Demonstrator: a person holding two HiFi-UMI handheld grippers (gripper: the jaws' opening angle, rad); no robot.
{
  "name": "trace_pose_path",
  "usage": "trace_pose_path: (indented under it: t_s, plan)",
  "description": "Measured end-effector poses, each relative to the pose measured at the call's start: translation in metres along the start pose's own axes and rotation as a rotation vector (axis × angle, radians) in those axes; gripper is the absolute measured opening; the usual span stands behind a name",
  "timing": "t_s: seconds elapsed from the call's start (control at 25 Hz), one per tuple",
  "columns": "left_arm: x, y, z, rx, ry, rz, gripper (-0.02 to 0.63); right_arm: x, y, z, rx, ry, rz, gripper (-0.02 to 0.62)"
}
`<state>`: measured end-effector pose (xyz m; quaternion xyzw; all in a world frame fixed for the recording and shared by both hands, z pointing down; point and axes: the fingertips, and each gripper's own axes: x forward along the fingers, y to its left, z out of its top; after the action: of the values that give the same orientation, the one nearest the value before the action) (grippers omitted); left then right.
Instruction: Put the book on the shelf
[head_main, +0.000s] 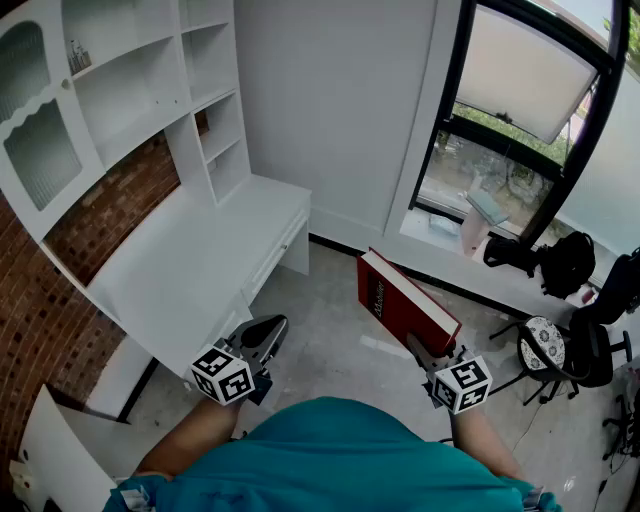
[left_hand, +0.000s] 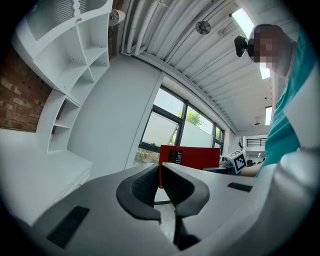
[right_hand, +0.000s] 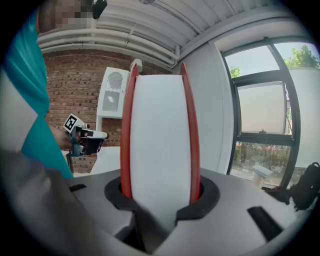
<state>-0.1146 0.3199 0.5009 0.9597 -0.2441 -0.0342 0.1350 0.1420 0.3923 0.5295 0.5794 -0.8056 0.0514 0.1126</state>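
My right gripper (head_main: 425, 355) is shut on a red hardcover book (head_main: 405, 295), held in the air over the floor and tilted up toward the window. In the right gripper view the book (right_hand: 160, 140) stands between the pads, its white page edge facing the camera and a red cover on each side. Lower left, my left gripper (head_main: 268, 335) points at the desk (head_main: 200, 260); its jaws (left_hand: 160, 182) are shut with nothing in them. The white shelf unit (head_main: 150, 90) rises at the left above the desk, its compartments mostly bare. The book (left_hand: 190, 156) shows beyond the left jaws.
A brick wall (head_main: 110, 205) backs the desk. A black-framed window (head_main: 520, 130) fills the right wall, with dark bags (head_main: 560, 260) and an office chair (head_main: 560, 350) below it. A white panel (head_main: 50, 450) leans at the lower left. Grey floor lies between desk and window.
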Motion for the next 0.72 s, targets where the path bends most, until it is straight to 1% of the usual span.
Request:
trace_pose_path:
  t_s: [0.4,0.72]
  plan:
    - [0.011,-0.006,0.001,0.006,0.002,0.002,0.021,-0.001,-0.013,-0.001,0.001,-0.005,0.0,0.17]
    - [0.024,-0.016,0.003,0.017,-0.001,0.011,0.021,-0.009,-0.03,0.003,0.033,-0.031,0.013,0.172]
